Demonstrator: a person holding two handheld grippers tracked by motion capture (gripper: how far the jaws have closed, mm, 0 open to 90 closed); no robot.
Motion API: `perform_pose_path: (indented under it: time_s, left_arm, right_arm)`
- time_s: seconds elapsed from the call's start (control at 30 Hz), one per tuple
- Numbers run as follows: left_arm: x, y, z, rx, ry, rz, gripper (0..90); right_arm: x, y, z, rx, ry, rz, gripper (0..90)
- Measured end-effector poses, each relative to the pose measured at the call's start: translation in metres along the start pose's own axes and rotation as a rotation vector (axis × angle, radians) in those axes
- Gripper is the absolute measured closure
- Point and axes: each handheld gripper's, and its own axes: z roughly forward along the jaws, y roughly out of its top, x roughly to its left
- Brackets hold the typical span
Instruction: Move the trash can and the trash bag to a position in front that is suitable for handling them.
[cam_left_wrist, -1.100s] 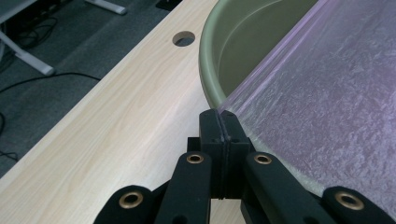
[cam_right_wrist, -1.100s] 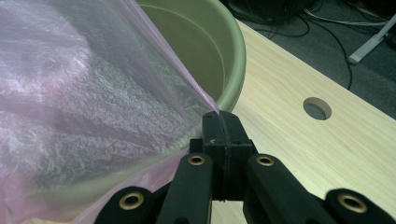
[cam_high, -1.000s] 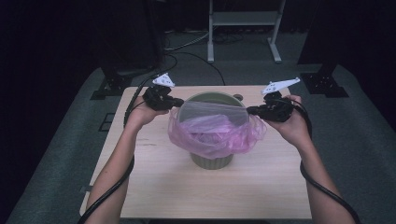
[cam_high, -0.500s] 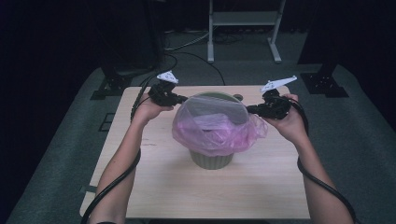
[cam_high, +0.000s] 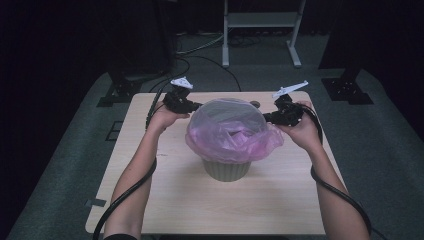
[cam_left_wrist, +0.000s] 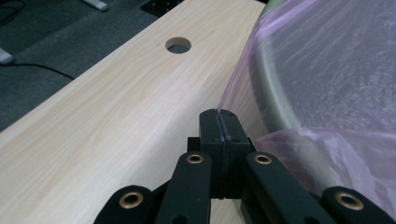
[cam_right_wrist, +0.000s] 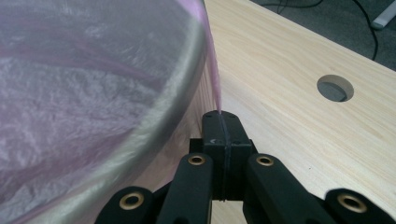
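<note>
High view, nearest first: the person's two forearms come up from the bottom edge with black cables trailing along them, and between them, on the pale rectangular wooden table (cam_high: 165, 200), stands the round grey-green plastic bin (cam_high: 226, 169) at about the middle of the top. Draped over its mouth is the thin translucent pink plastic bag (cam_high: 227, 131), stretched smooth across the top and gathered in a ruffle around the rim. At the bin's far sides the left gripper (cam_high: 192, 106) and the right gripper (cam_high: 268, 118) each hold an edge of that bag. In the left gripper view the two black jaws stand pressed flat together with the pink film running into their tip, and the right gripper view shows the same: jaws fully closed, a taut strip of film rising from between them beside the bin's rim. Compared with a second ago, both hands have come lower and the bag's hem now hangs further down the bin's wall, where earlier it ballooned higher and looser. That suggests the lining is nearly seated; the hem probably wants one more pull down on each side. Beyond the grippers a small round hole (cam_high: 255, 104) marks the table's far edge, then dark floor and a white metal stand (cam_high: 260, 30).
</note>
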Motion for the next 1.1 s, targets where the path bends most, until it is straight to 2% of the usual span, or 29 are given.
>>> perform_pose_path:
  time_s: [0.13,0.2,0.27,0.33,0.4,0.5,0.53,0.57,0.6,0.67,0.87,1.0,1.1]
  left_arm:
    - [0.001,-0.002,0.005,0.008,-0.002,-0.007,90.0]
    - [0.001,-0.005,0.008,0.044,0.021,-0.002,90.0]
    - [0.004,-0.011,0.011,0.041,0.013,-0.024,90.0]
    - [0.006,-0.019,0.011,0.048,0.015,-0.033,90.0]
    - [0.007,-0.027,0.01,0.042,-0.005,-0.042,90.0]
    - [0.001,-0.031,0.011,0.041,-0.022,-0.029,90.0]
    - [0.0,-0.032,0.01,0.041,-0.041,-0.034,90.0]
    - [0.0,-0.032,0.008,0.04,-0.044,-0.032,89.1]
    - [0.0,-0.033,0.006,0.035,-0.046,-0.035,82.6]
    - [0.0,-0.036,-0.003,0.021,-0.061,-0.041,74.7]
    - [-0.002,-0.04,-0.032,0.006,-0.065,-0.017,68.7]
    - [-0.007,-0.04,-0.046,0.031,-0.066,0.005,64.3]
    - [-0.008,-0.042,-0.054,0.045,-0.068,0.004,58.6]
  right_arm:
    - [-0.003,-0.002,0.005,0.001,0.005,0.017,90.0]
    - [-0.002,-0.002,0.008,0.022,-0.008,0.009,90.0]
    - [-0.001,-0.005,0.013,0.05,-0.026,-0.001,90.0]
    - [-0.002,-0.01,0.014,0.038,-0.009,0.01,90.0]
    - [-0.006,-0.016,0.014,0.044,-0.009,0.017,90.0]
    - [-0.007,-0.022,0.014,0.024,0.023,0.032,90.0]
    - [-0.006,-0.023,0.013,0.02,0.028,0.032,89.7]
    - [-0.005,-0.024,0.011,0.008,0.033,0.031,81.9]
    - [-0.005,-0.026,0.008,-0.005,0.034,0.031,76.2]
    - [-0.005,-0.029,-0.001,-0.034,0.023,0.02,71.0]
    - [-0.007,-0.036,-0.037,-0.116,0.055,0.024,63.9]
    - [-0.006,-0.039,-0.053,-0.14,0.067,0.015,60.6]
    - [-0.003,-0.041,-0.063,-0.151,0.087,0.004,58.8]
